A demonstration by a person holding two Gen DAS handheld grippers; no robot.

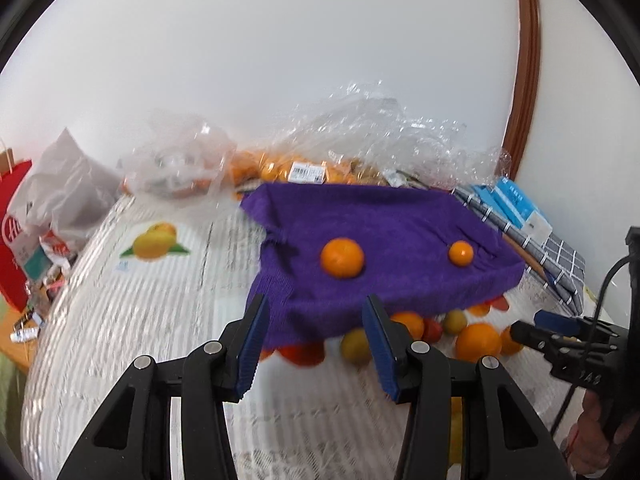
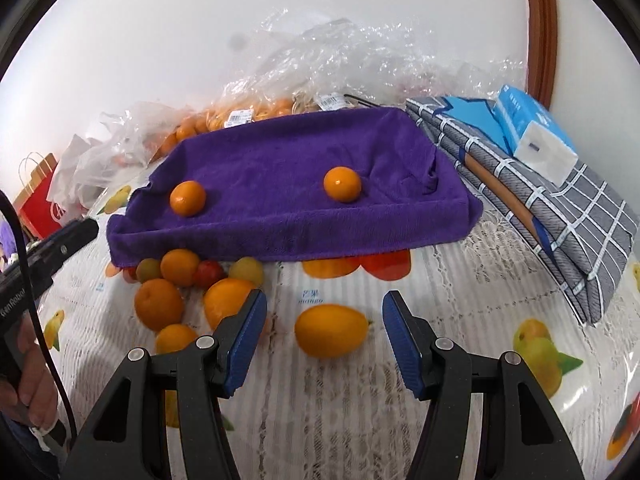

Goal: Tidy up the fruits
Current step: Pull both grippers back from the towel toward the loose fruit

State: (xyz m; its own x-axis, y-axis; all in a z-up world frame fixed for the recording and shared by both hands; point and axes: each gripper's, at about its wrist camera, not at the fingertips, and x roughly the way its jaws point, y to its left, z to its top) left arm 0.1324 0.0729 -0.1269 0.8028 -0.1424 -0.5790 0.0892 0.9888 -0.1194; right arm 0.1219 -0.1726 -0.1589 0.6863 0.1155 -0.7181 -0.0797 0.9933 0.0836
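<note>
Round orange fruits: two (image 2: 187, 198) (image 2: 342, 184) sit on the purple towel-covered tray (image 2: 280, 216), a loose pile (image 2: 188, 288) awaits on the worktop (image 2: 460, 300); both grippers' (image 1: 316, 344) (image 2: 324, 340) fingers wide open, empty.

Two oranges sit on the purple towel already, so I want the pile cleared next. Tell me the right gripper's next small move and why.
Probably ease the right gripper forward and down to straddle the oval yellow-orange fruit. Its jaws are open and empty, the fruit lies apart from the fruit pile, directly ahead between the fingers, and the purple towel lies just beyond.
</note>
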